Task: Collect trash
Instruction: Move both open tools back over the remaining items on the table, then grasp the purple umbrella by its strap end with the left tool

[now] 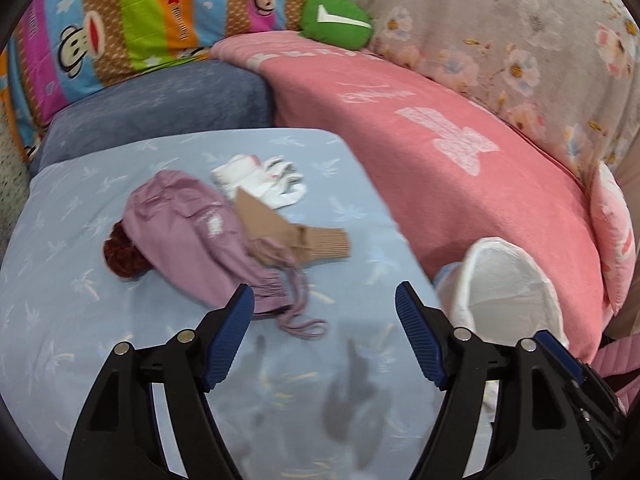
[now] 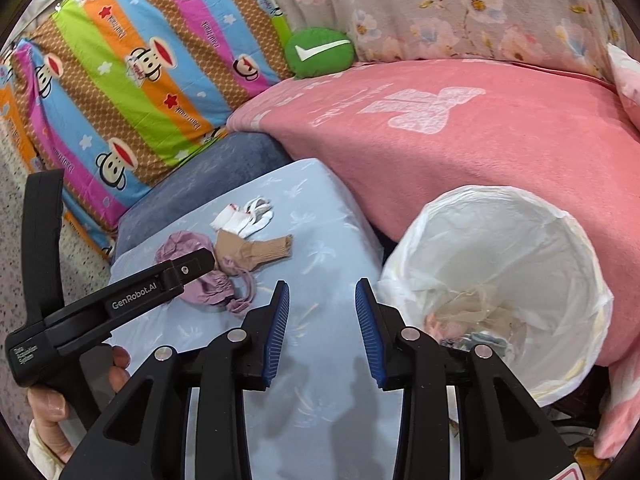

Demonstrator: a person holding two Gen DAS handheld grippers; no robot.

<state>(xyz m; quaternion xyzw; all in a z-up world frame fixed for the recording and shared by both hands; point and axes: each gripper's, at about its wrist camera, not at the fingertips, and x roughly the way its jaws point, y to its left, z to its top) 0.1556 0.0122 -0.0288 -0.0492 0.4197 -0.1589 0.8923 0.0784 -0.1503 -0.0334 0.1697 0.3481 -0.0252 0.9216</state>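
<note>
Listing what I see from both wrist cameras: my left tool [image 1: 325, 304] hangs released over a pale blue bed sheet [image 1: 60, 320], jaws apart with nothing between them. My right tool [image 2: 322, 300] is likewise unclenched and holds nothing; its jaws stand apart above the same sheet. In the right view the left tool's black body shows at the left edge, with a hand [image 2: 48, 404] gripping its handle. Items on the sheet, grouped close together: one crumpled lilac drawstring bag [image 1: 192, 236], its cord trailing just ahead of the left tool; one dark red knitted lump [image 1: 122, 254] touching the bag's far side; one tan ribbed sock [image 1: 316, 242] lying against the bag; one bundle of white socks [image 1: 260, 180] just beyond the tan one. At the right, beside the sheet and against a pink blanket [image 1: 460, 168], stands one bin with a white plastic liner [image 2: 504, 240]; crumpled scraps lie at its bottom. Behind: one striped monkey-print pillow [image 2: 132, 80], one green cushion with a white tick [image 2: 320, 52], one floral cover [image 2: 480, 8].
</note>
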